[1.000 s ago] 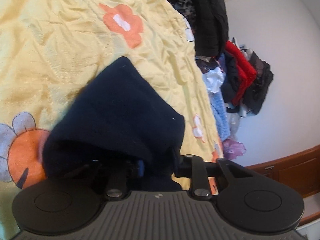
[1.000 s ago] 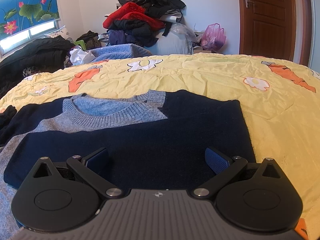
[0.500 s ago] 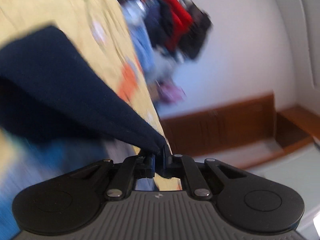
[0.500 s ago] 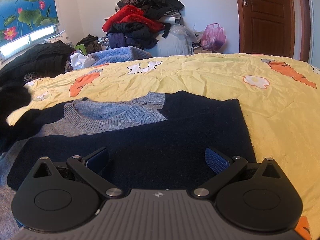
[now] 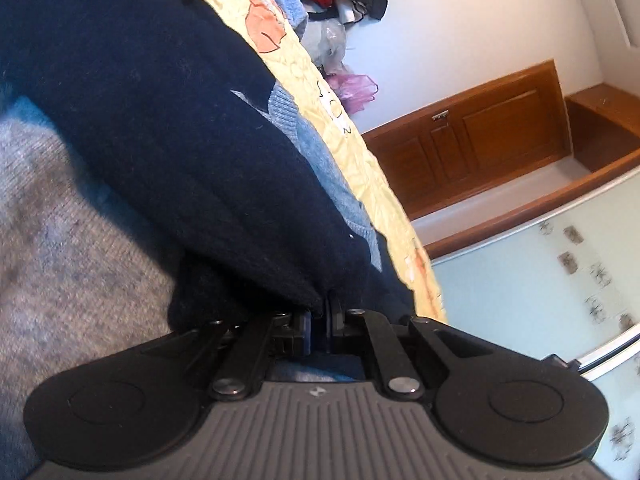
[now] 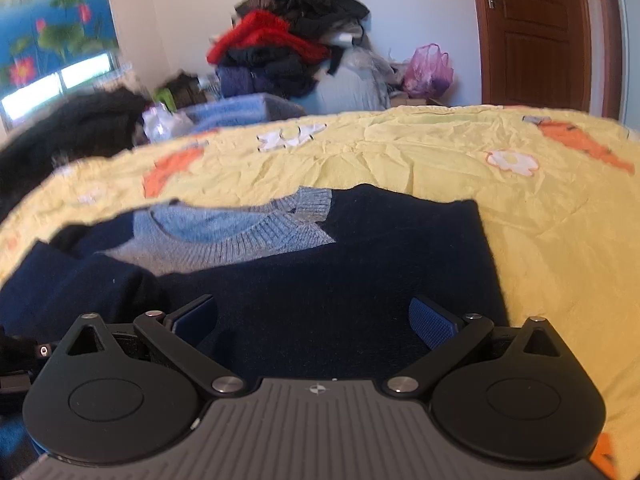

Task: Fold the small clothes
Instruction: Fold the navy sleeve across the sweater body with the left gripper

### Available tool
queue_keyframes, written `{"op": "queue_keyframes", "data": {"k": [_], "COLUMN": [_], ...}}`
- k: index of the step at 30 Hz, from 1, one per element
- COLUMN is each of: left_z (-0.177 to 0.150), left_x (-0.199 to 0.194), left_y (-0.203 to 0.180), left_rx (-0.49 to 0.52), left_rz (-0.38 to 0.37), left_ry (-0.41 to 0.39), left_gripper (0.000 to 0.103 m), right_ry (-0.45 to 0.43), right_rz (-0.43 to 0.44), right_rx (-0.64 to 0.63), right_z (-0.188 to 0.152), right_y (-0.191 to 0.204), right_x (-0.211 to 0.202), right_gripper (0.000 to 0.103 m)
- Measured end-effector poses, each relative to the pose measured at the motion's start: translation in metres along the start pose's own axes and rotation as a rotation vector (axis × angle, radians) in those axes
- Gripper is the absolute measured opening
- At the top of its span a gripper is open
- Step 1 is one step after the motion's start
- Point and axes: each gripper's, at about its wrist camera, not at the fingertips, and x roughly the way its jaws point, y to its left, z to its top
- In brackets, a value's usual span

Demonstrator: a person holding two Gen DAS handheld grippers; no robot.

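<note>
Left gripper (image 5: 318, 322) pinching navy sleeve (image 5: 160, 120)

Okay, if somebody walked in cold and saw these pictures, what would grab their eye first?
Probably the navy and grey sweater spread on the yellow flowered bedspread, with the left claw pinching a navy fold of it. The open right claw hovers over the sweater, and a heap of clothes is piled by the far wall.

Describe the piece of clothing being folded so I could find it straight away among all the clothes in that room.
Start at the bed with the yellow flowered cover. The sweater lies flat on its near part, just ahead of the right hand-held gripper, whose jaws stand open. It is navy with a grey-blue ribbed round collar, spread alone, while the other clothes sit heaped in a pile against the far wall.
</note>
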Motion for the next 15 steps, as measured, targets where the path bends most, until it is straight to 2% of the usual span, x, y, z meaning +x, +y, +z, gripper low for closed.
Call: {"op": "queue_keyframes", "data": {"k": [1, 3, 5, 7, 9, 10, 11, 12, 13, 15], "left_z": [0.001, -0.002, -0.008, -0.019, -0.032, -0.037, -0.04, -0.042, -0.042, -0.039], "left_x": [-0.001, -0.005, -0.01, -0.017, -0.028, -0.033, -0.038, -0.042, -0.046, -0.048], "left_y": [0.002, -0.001, -0.014, -0.034, -0.05, -0.054, -0.057, -0.057, -0.057, -0.053], "left_rx": [-0.01, 0.01, 0.081, 0.204, 0.31, 0.339, 0.354, 0.357, 0.351, 0.327], "left_rz": [-0.008, -0.004, 0.035, 0.094, 0.16, 0.181, 0.194, 0.199, 0.197, 0.207], "left_ry": [0.0, -0.005, -0.035, -0.112, -0.216, -0.262, -0.303, -0.336, -0.355, -0.355], "left_gripper": [0.007, 0.006, 0.007, 0.01, 0.022, 0.039, 0.062, 0.071, 0.079, 0.079], "right_ry": [-0.007, -0.014, 0.056, 0.148, 0.193, 0.208, 0.221, 0.231, 0.236, 0.259], "right_rz": [0.029, 0.191, 0.322, 0.382, 0.402, 0.407, 0.412, 0.418, 0.427, 0.455], "right_rx": [0.031, 0.138, 0.223, 0.29, 0.337, 0.343, 0.344, 0.338, 0.331, 0.326], "right_z": [0.004, 0.012, 0.02, 0.026, 0.029, 0.029, 0.03, 0.03, 0.028, 0.027], "right_y": [0.004, 0.01, 0.018, 0.024, 0.027, 0.029, 0.033, 0.038, 0.042, 0.05], "right_x": [-0.006, -0.015, -0.01, 0.006, 0.018, 0.022, 0.026, 0.028, 0.029, 0.031], "right_gripper": [0.1, 0.101, 0.101, 0.098, 0.095, 0.095, 0.093, 0.093, 0.092, 0.09]}}
